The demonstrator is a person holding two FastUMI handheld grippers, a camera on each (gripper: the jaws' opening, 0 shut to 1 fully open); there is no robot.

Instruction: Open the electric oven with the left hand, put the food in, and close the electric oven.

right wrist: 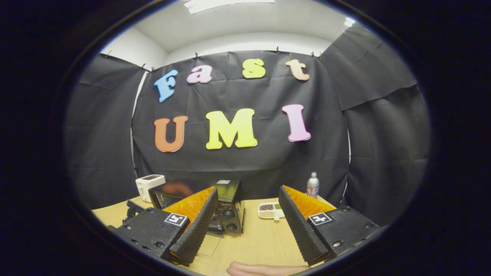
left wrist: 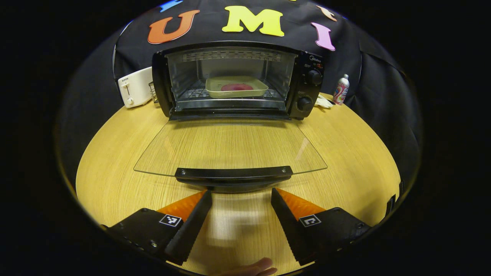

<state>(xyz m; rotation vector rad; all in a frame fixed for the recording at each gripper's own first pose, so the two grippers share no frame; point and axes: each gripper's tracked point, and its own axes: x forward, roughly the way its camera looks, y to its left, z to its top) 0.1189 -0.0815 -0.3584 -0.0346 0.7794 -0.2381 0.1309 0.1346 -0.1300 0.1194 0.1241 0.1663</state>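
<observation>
On the wooden table (left wrist: 115, 161), far left in the left gripper view, stands a white toaster (left wrist: 135, 91); its small label is too blurred to read. Next along, the electric oven (left wrist: 238, 80) gapes, its glass door (left wrist: 230, 147) lying flat toward the camera. The food, a reddish round in a pale tray (left wrist: 236, 87), already sits on the rack inside. The left gripper (left wrist: 241, 201) hangs just short of the door handle (left wrist: 234, 174), fingers spread, holding nothing.

Judged risks: fingers sliding under rather than around the handle, or a fast lift slamming glass and jolting the tray. A light oven could skid backward toward the can (left wrist: 341, 89).

Writing: a brand mark above the knobs (left wrist: 313, 77) looks like "Midea", uncertainly. Can print is unreadable.

Right gripper (right wrist: 248, 205), in the right gripper view, is raised well clear, fingers apart, empty; beyond it lies a small dish of grains (right wrist: 270, 209).
</observation>
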